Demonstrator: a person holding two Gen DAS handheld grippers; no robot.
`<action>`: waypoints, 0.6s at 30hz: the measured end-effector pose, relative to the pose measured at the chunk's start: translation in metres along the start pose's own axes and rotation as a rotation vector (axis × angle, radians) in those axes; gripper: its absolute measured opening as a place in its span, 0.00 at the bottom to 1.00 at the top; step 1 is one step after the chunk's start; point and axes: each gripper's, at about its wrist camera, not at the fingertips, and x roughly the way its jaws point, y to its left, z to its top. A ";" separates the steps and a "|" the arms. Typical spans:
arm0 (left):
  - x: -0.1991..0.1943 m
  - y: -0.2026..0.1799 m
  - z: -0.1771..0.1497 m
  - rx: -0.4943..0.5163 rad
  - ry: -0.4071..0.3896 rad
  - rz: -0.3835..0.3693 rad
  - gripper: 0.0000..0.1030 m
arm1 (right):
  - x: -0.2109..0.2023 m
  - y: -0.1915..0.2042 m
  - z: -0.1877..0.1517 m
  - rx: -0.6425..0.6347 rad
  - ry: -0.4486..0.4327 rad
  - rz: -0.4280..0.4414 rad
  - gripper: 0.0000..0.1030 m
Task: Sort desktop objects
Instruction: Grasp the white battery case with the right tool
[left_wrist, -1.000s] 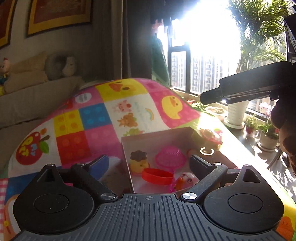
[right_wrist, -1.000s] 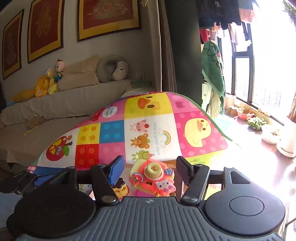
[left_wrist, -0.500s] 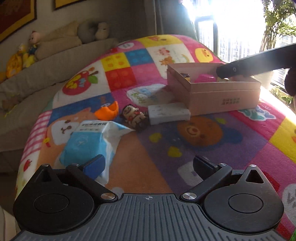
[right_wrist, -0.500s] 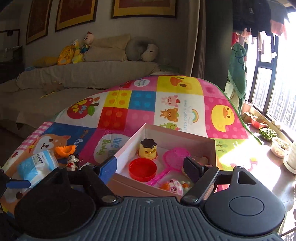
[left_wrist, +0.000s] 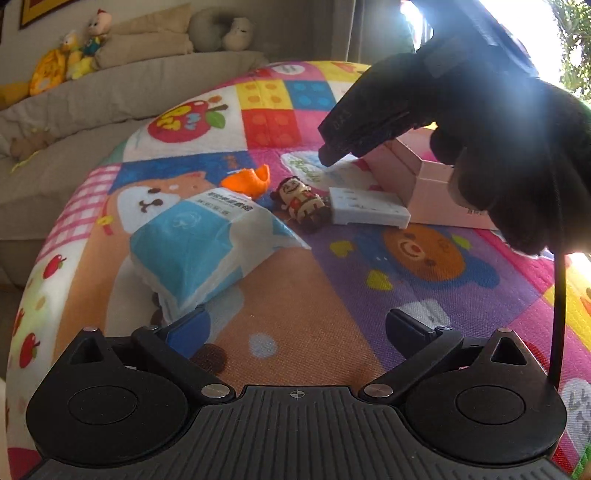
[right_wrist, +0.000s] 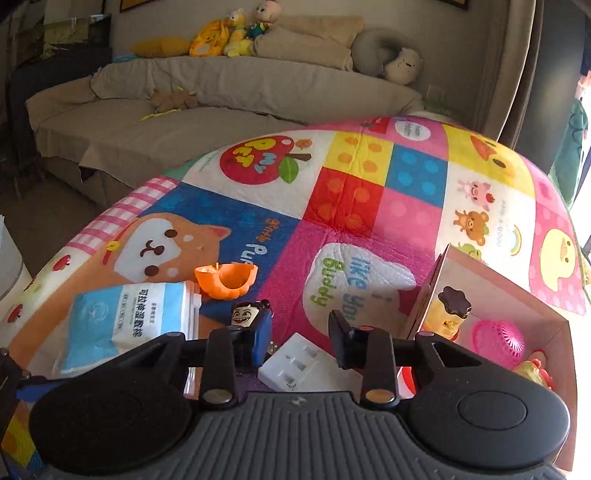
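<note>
You are reaching your right gripper (right_wrist: 300, 341), fingers narrowed and empty, over the white power strip (right_wrist: 303, 367); next it needs reopening to straddle it.

You are in a home living room: covered sofa (right_wrist: 221, 96) along the wall; plush toys (right_wrist: 236, 33) and neck pillow (right_wrist: 384, 55) on its back; curtain (right_wrist: 517, 74); framed picture (left_wrist: 33, 11); cartoon-print cloth (right_wrist: 369, 192) over the table.
</note>
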 end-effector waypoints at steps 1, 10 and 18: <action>-0.001 0.003 0.000 -0.018 -0.006 -0.003 1.00 | 0.015 -0.004 0.007 0.035 0.041 0.005 0.29; -0.006 0.010 -0.001 -0.062 -0.029 -0.030 1.00 | 0.053 -0.009 -0.001 0.173 0.212 0.069 0.28; -0.011 0.001 -0.003 0.010 -0.065 -0.055 1.00 | -0.013 -0.016 -0.058 0.197 0.241 0.238 0.33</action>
